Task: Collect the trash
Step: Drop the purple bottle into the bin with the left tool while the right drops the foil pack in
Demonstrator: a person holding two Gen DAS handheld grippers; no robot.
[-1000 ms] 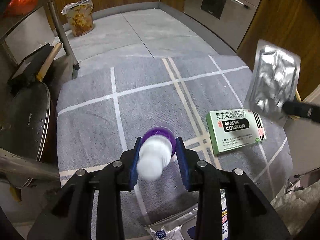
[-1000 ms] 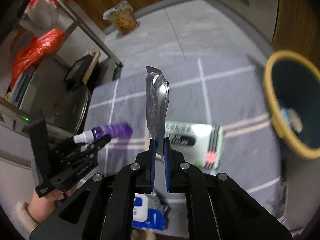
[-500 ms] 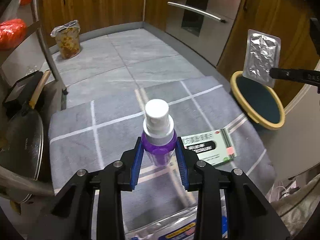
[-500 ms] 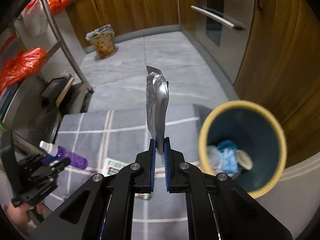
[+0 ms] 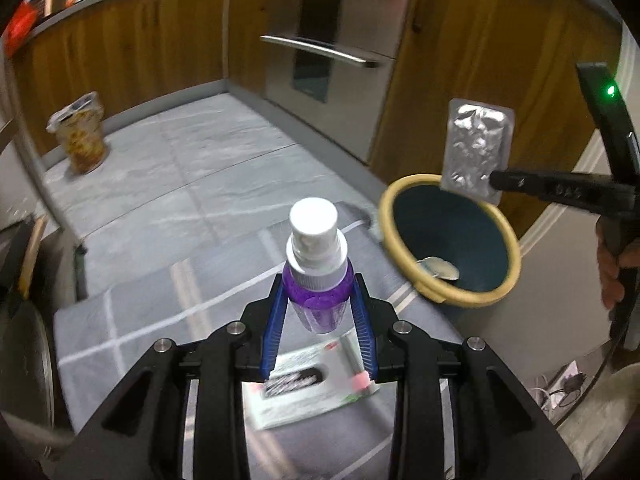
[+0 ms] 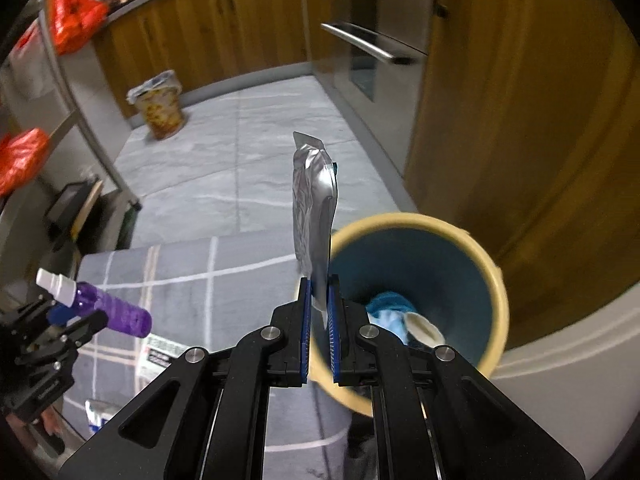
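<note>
Each camera sits just behind its own fingers and looks forward and down along them. The left wrist view rides above the grey cloth (image 5: 168,304), with its bottle (image 5: 318,264) close in at centre — the bin (image 5: 404,200) lies at 2 o'clock and the right gripper (image 5: 496,180) enters from 3. The right wrist view hangs close over the bin (image 6: 496,292), which fills 4 o'clock, its foil sheet (image 6: 314,216) edge-on at centre. It catches the left gripper (image 6: 60,320) at 9 o'clock. Both views share cloth, bin, the floor pail (image 5: 80,136) and the oven (image 5: 320,52) — pail (image 6: 160,106) at 10 to 11, oven (image 6: 368,44) around 12 to 1.
</note>
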